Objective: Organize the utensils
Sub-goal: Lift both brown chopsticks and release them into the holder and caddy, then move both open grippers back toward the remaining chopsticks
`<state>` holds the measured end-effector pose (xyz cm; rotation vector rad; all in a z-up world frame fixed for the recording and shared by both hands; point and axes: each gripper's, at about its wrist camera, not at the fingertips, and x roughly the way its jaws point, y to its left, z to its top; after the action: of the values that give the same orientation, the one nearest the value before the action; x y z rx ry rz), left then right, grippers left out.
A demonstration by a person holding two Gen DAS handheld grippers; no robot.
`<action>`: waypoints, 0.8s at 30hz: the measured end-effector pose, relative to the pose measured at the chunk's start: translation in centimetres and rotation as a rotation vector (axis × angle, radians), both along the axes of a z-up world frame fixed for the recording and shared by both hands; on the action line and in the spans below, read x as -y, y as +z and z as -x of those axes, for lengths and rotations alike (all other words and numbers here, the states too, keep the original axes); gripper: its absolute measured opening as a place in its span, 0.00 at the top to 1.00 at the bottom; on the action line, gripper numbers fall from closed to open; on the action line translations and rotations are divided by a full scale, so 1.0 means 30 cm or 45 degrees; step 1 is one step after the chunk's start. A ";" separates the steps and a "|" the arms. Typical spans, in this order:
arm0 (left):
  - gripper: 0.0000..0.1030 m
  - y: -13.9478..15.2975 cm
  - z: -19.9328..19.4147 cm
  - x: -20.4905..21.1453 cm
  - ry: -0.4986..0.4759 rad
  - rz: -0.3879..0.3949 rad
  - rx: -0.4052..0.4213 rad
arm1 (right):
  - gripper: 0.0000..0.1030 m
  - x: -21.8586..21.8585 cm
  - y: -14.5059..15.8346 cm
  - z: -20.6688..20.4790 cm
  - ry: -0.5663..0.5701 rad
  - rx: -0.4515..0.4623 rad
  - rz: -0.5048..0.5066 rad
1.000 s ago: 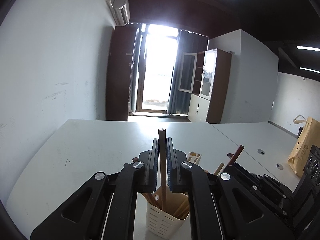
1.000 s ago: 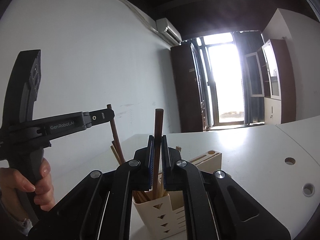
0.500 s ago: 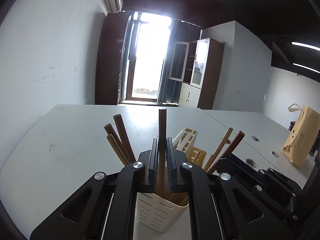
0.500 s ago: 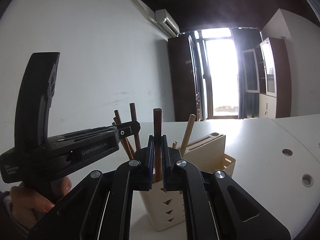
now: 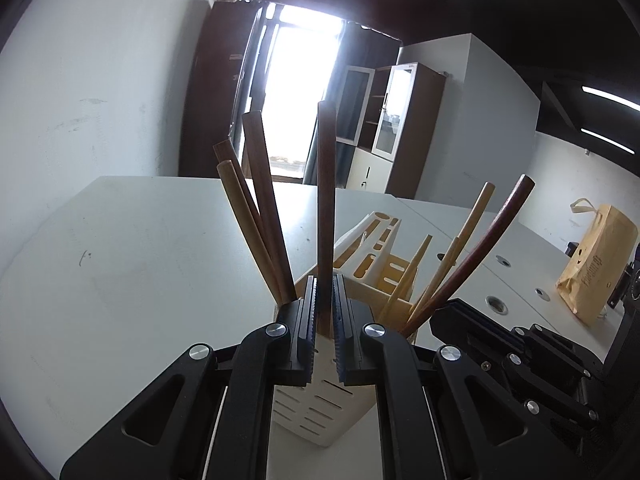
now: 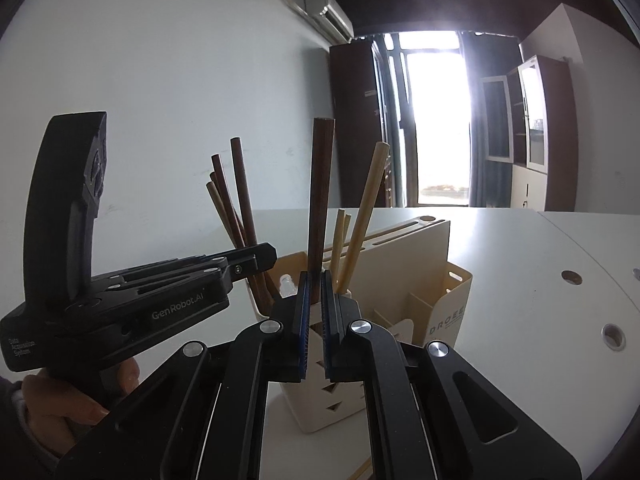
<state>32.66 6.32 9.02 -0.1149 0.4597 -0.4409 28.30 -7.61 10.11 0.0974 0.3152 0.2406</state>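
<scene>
A cream slotted utensil holder stands on the white table, with several wooden handles sticking out of it. My left gripper is shut on an upright dark brown wooden handle whose lower end reaches down into the holder. My right gripper is shut on another dark brown handle, also upright over the holder. In the right wrist view the left gripper comes in from the left, level with the holder's rim. The lower ends of both handles are hidden.
A cream knife block with slots adjoins the holder at the back. A yellow paper bag sits at the far right. Cable holes dot the table. A person's hand grips the left tool.
Both grippers have sunk with their handles toward the holder. The holder and its other handles now loom larger and higher in both views.
</scene>
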 end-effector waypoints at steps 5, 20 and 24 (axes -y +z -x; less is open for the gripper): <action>0.93 0.003 0.015 -0.007 0.006 -0.010 0.019 | 0.94 -0.007 0.003 0.006 -0.003 -0.002 0.013; 0.54 0.038 0.174 -0.088 0.094 -0.050 0.096 | 0.71 0.073 0.097 0.101 -0.038 0.221 0.139; 0.43 0.021 0.219 -0.108 0.132 -0.078 0.099 | 0.69 0.119 0.110 0.138 -0.022 0.246 0.105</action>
<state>26.08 9.57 9.65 -0.0616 0.3888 -0.3277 24.16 -11.17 13.42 -0.0050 0.1319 0.2177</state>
